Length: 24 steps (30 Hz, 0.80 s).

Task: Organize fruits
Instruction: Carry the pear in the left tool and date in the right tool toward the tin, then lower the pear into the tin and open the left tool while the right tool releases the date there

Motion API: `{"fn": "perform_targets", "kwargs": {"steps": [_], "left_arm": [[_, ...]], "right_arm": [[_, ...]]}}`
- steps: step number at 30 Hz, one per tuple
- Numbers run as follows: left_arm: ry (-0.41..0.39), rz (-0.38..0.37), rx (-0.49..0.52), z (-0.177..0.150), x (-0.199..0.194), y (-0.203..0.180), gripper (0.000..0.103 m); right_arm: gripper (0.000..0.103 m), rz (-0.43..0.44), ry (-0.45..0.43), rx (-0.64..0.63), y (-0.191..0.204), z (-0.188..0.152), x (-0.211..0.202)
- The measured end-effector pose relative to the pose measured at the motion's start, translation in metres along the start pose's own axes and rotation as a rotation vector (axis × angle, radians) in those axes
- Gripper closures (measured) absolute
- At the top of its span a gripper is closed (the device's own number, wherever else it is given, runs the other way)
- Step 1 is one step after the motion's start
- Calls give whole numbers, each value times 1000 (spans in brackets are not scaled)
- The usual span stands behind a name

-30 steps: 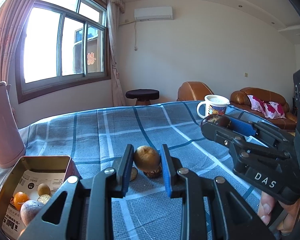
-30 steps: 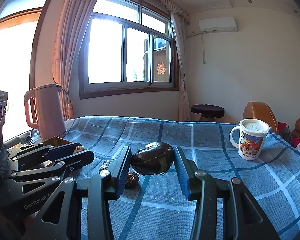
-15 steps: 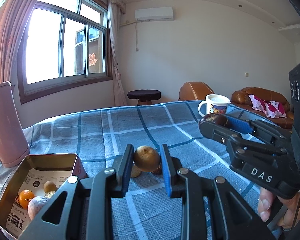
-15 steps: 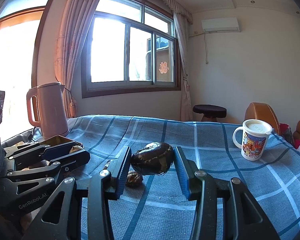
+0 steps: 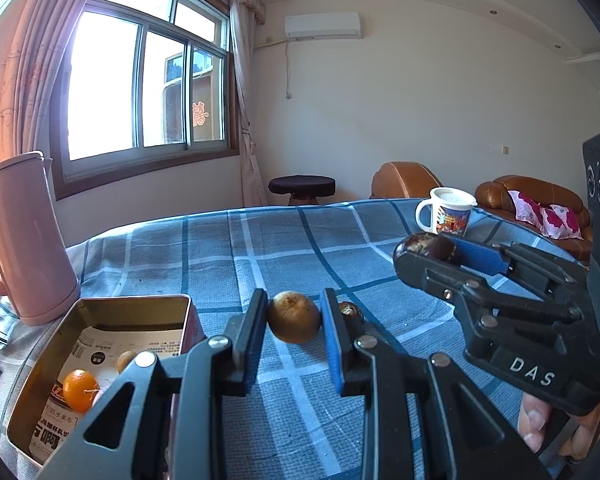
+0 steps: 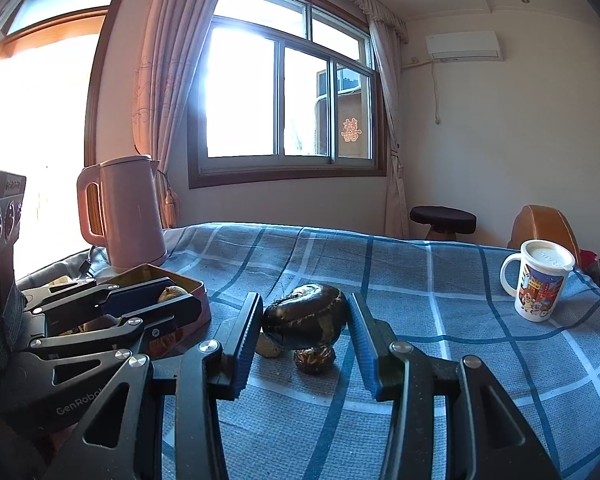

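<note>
Tin [image 5: 100,304] contents partly hidden behind left claw [image 5: 294,328].

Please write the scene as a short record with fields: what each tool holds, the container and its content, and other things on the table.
left tool: shut on brown round fruit
right tool: shut on dark wrinkled fruit
tin box: open, holds an orange and other fruit on printed paper
loose on checked cloth: small dark fruit
also on table: pink kettle, lidded mug

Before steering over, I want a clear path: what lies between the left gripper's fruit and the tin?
Nothing: in the left wrist view only bare checked cloth separates the brown fruit from the tin.
</note>
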<state>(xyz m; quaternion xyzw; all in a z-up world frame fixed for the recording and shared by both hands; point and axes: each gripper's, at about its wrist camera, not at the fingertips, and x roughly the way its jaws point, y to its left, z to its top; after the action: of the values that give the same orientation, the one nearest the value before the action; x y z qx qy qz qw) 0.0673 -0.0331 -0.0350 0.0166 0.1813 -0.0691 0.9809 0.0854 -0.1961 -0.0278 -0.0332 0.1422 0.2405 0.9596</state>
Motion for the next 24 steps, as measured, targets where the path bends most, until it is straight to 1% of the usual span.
{"fn": "perform_targets", "kwargs": {"steps": [16,24], "left_arm": [[9,71,-39,-6,-10,38,75],[20,122,-76,-11,-19,69,75]], "right_arm": [[57,86,25,-37,40,13,19],[57,128,33,-74,62,20,28]]}}
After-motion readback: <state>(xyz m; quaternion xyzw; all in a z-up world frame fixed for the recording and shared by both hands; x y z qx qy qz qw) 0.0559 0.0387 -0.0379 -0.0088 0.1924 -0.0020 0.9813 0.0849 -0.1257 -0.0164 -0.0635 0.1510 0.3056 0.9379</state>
